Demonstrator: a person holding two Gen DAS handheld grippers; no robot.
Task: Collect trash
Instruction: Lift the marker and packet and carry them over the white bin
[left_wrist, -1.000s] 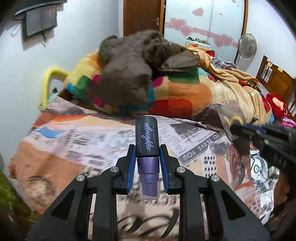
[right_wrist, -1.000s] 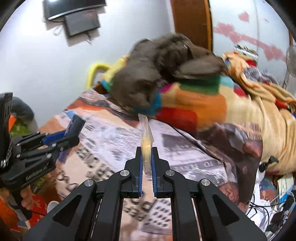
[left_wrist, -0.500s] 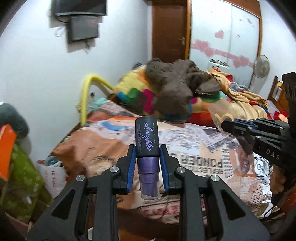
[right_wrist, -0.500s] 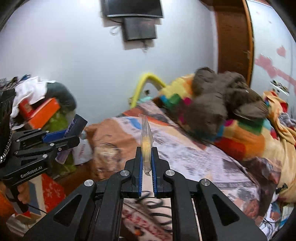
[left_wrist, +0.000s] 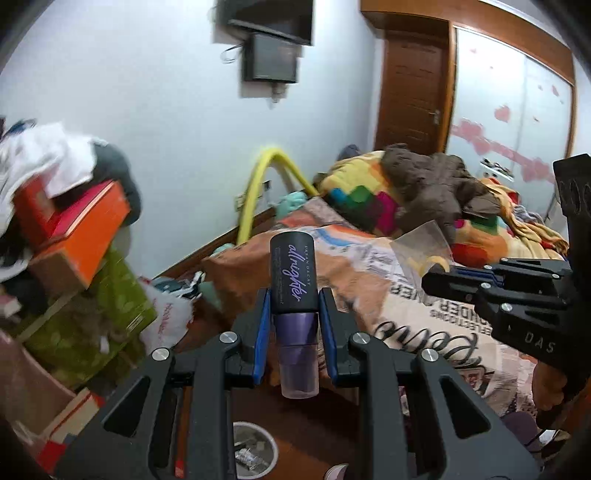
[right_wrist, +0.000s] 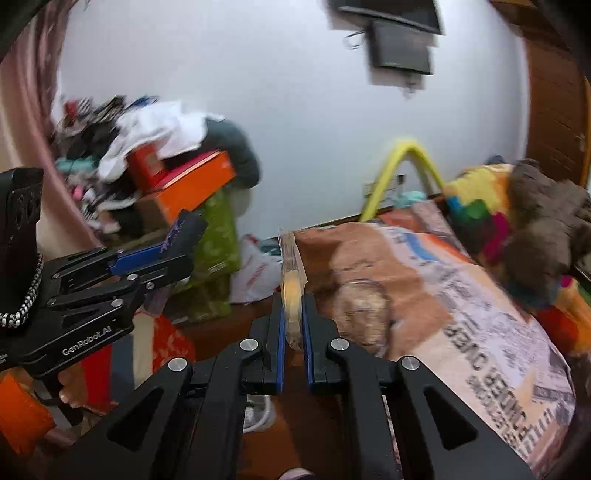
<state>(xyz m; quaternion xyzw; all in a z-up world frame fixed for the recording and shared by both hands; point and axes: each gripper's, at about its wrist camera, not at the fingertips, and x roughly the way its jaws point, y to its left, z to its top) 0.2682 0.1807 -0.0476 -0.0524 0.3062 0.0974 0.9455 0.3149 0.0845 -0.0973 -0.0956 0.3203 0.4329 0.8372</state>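
Note:
My left gripper (left_wrist: 293, 314) is shut on a purple spray bottle (left_wrist: 293, 291) with a black cap that reads "all nighter", held upright between the blue pads. My right gripper (right_wrist: 293, 314) is shut on a clear plastic wrapper (right_wrist: 291, 280) with a yellow patch, standing on edge between its pads. Each gripper shows in the other's view: the right gripper (left_wrist: 439, 282) with the wrapper at the right, the left gripper (right_wrist: 181, 247) with the bottle at the left. A white round bin (left_wrist: 255, 450) with scraps inside lies on the floor below the left gripper.
A bed (left_wrist: 424, 295) with a newspaper-print cover, a colourful blanket and a brown heap fills the right. Orange boxes (left_wrist: 81, 240), clothes and a green box (left_wrist: 92, 314) are stacked at the left. A white bag (right_wrist: 255, 273) and a yellow hoop (left_wrist: 258, 184) sit by the wall.
Both views have swung left, away from the bed toward the stacked boxes and the floor. The bin has come into sight below. Both grips are unchanged.

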